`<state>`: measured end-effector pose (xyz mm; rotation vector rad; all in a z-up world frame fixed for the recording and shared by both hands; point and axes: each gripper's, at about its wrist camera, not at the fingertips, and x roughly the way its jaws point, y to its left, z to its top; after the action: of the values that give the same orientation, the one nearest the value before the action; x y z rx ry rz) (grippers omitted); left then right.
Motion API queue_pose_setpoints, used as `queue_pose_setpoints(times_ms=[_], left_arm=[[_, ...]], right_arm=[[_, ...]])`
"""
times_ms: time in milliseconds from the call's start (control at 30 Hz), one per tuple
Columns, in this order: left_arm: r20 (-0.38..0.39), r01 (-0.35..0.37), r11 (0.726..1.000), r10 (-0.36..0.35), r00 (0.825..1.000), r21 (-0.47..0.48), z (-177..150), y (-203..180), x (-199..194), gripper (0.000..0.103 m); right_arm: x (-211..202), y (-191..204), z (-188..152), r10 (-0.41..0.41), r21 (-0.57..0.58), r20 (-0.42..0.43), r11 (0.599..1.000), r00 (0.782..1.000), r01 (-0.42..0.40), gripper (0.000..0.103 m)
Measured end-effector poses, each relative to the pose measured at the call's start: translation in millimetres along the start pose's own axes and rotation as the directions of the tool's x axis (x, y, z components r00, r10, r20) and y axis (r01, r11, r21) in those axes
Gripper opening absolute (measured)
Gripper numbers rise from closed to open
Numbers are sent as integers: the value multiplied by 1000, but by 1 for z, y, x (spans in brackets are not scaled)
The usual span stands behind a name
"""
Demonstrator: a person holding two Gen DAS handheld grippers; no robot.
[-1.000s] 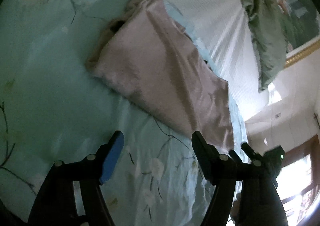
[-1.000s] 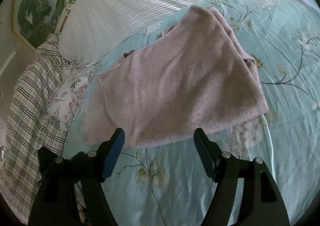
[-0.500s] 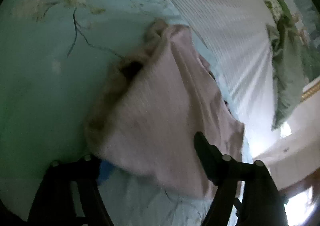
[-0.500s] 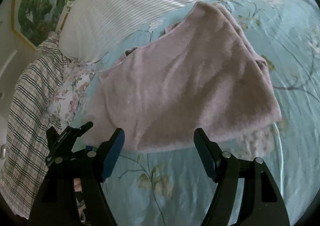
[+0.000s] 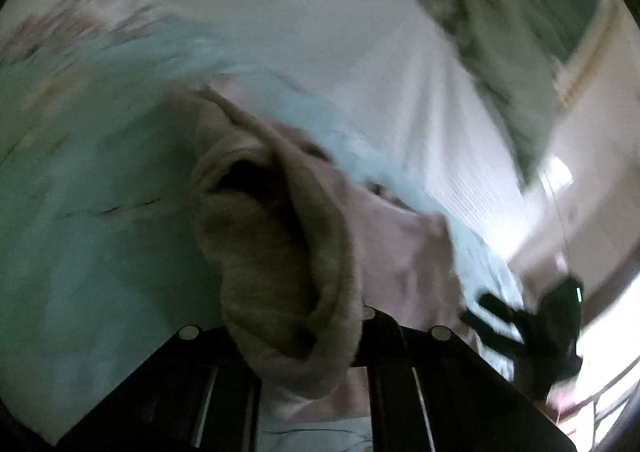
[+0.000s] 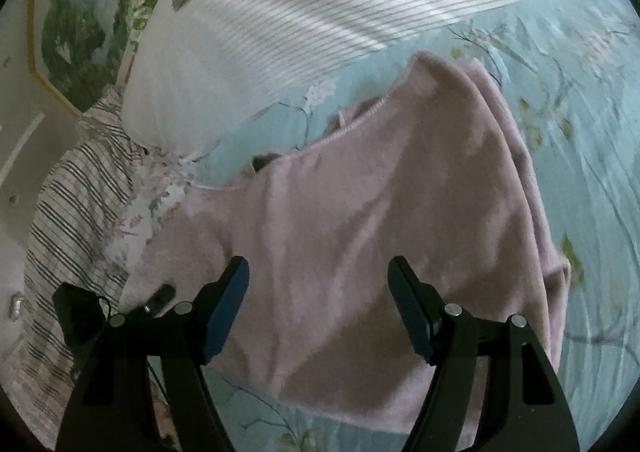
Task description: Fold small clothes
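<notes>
1. Though the left wrist view is blurred, the left gripper (image 5: 308, 348) is closing, jaws pinched on a bunched edge of the pink garment (image 5: 280, 252) — lifted off the sheet (image 5: 100, 252).
2. From the right wrist, the right gripper (image 6: 318, 308) stands spread — garment (image 6: 380, 212) lying between its fingers, ungripped, on the sheet (image 6: 580, 172) near a striped pillow (image 6: 320, 12).

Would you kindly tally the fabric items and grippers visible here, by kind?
Pink garment: 1
Floral teal bedsheet: 1
Striped white pillow: 1
Plaid cloth: 1
Grippers: 2, left gripper closing on the garment, right gripper open
Total: 6
</notes>
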<state>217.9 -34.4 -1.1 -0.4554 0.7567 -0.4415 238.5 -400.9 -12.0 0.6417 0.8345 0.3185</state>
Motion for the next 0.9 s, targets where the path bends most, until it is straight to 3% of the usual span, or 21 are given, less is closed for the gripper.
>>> queue_pose_setpoints(times_ms=[200, 400, 633, 767, 800, 867, 900], left_arm=[[-96, 23, 975, -2, 995, 222, -20, -67, 47, 8], [-168, 49, 961, -3, 986, 271, -42, -76, 71, 8], [-164, 73, 964, -31, 986, 254, -38, -69, 62, 8], [-168, 53, 951, -2, 986, 304, -43, -77, 64, 8], [-167, 48, 948, 6, 986, 315, -43, -79, 63, 8], [-164, 40, 942, 16, 986, 334, -44, -83, 62, 8], [-159, 32, 938, 25, 987, 345, -44, -86, 61, 8]], right_arm=[[21, -4, 29, 136, 48, -58, 990, 989, -133, 73], [67, -3, 41, 214, 80, -176, 976, 961, -203, 77], [118, 6, 47, 221, 84, -254, 975, 942, -206, 78], [149, 18, 64, 157, 33, -264, 988, 952, -154, 76], [154, 19, 68, 144, 14, -266, 989, 953, -145, 69], [163, 26, 74, 135, -25, -277, 989, 951, -147, 35], [163, 29, 76, 125, -43, -283, 989, 951, -143, 28]])
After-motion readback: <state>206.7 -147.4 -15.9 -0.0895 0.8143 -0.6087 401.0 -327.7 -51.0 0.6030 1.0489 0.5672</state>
